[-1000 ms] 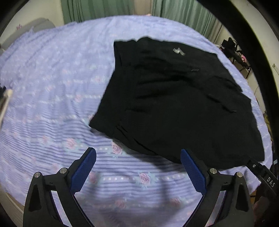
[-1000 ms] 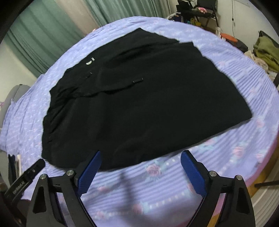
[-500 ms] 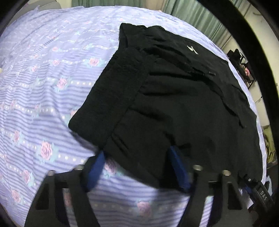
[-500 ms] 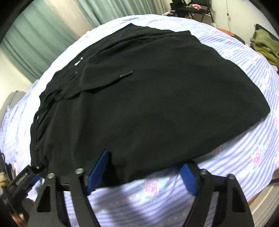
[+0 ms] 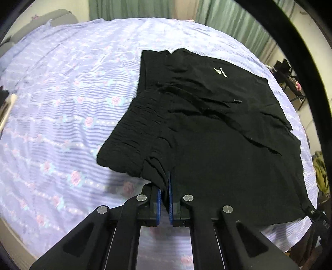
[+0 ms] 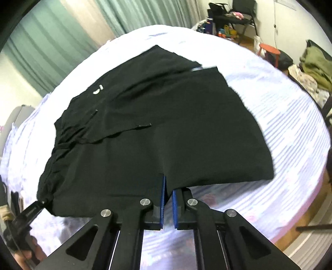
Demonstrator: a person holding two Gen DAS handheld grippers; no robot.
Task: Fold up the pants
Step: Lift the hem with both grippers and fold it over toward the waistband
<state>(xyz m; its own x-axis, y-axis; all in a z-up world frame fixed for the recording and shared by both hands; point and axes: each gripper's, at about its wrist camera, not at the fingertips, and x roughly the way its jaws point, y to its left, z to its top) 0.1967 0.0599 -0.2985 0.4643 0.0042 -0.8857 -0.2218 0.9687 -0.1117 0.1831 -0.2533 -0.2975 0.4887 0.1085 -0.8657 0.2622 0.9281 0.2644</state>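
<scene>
the black fabric pants [image 5: 207,133] lie spread on the bed with the lilac striped, rose-printed sheet [image 5: 62,103], already doubled so that one layer sits over another, with the gathered elastic waistband [image 5: 132,128] to the left and the leg ends toward the right. the left gripper [image 5: 164,187] has its blue-padded jaws pinched nearly together on the near edge of the cloth just beside the waistband, where the fabric bunches into pleats between the pads. the right gripper [image 6: 167,187] has its jaws drawn close too, with only a narrow gap, and the near hem of the pants [image 6: 157,128] drapes down between them, so it appears to hold that edge further along toward the legs. two holds along the same near edge suggest the edge is meant to be lifted as one straight line and carried over to the far edge, which would halve the garment without letting the middle sag. the small white logo [image 5: 221,72] and the pocket openings lie on the upper surface, well away from both grips. there is plenty of open sheet beyond the far edge and to the left of the waistband. to the right the bed edge is near the leg ends, and past it stand a black chair [image 6: 238,14], an orange stool [image 6: 269,50] and a heap of olive clothing [image 6: 315,64], so a sweep that way has less room.
</scene>
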